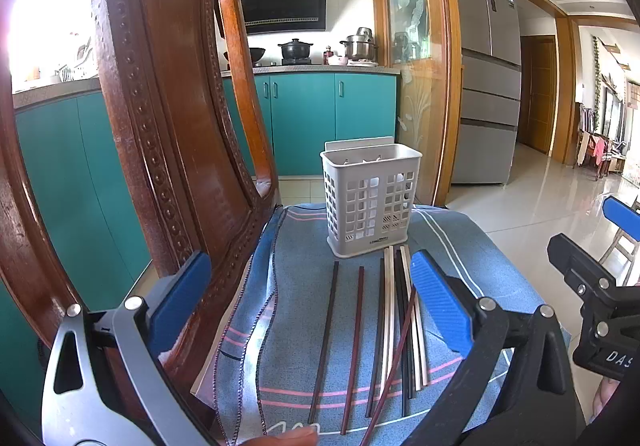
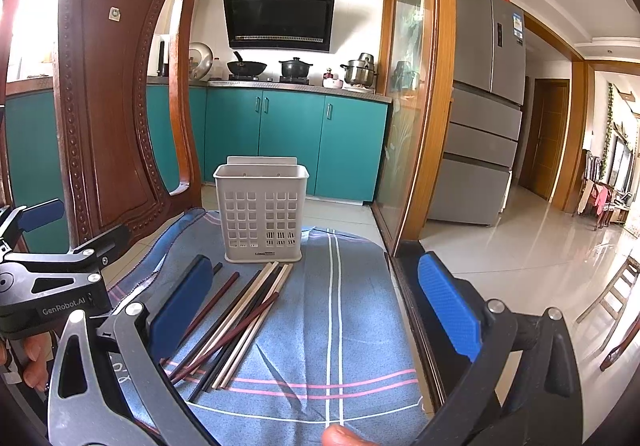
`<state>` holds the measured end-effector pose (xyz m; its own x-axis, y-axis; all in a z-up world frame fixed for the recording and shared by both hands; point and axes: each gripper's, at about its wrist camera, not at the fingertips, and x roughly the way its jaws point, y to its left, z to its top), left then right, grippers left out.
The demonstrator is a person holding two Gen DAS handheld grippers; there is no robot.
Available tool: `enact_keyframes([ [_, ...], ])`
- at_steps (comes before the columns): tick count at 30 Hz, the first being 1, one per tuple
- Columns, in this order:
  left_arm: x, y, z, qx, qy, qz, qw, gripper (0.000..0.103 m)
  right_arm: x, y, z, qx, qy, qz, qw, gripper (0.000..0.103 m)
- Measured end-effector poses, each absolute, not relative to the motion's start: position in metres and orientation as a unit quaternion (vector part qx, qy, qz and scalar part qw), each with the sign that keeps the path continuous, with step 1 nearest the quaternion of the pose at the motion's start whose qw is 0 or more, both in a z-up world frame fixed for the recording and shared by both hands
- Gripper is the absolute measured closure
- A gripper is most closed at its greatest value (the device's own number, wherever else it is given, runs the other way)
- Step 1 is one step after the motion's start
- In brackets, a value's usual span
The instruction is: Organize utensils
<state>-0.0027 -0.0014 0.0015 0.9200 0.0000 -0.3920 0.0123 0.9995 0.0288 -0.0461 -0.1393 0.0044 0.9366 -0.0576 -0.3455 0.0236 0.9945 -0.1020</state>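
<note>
Chopsticks (image 1: pixel 384 330) lie on the cloth (image 1: pixel 304 326) by the basket (image 1: pixel 370 201) (upright); left tongs (image 1: pixel 312 306) and right tongs (image 2: pixel 316 310) both gape wide, empty.

One pale slotted utensil holder (image 1: pixel 370 201) stands on one blue striped cloth (image 1: pixel 460 246). Before it lie the chopsticks (image 1: pixel 394 326): two dark ones apart on their own, one reddish one crossing the bunch, and at least five more, pale and black, packed too close to count for certain. One carved wooden chair back (image 1: pixel 160 125) stands beside them.
</note>
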Motion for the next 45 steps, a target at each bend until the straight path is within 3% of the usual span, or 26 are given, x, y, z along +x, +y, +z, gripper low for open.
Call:
enact_keyframes([
  [45, 0.0003, -0.0028, -0.0018, 0.023, 0.205, -0.003, 0.978, 0.004, -0.0472, -0.1412, 0.0023, -0.048, 0.174, -0.025, 0.983, 0.003],
])
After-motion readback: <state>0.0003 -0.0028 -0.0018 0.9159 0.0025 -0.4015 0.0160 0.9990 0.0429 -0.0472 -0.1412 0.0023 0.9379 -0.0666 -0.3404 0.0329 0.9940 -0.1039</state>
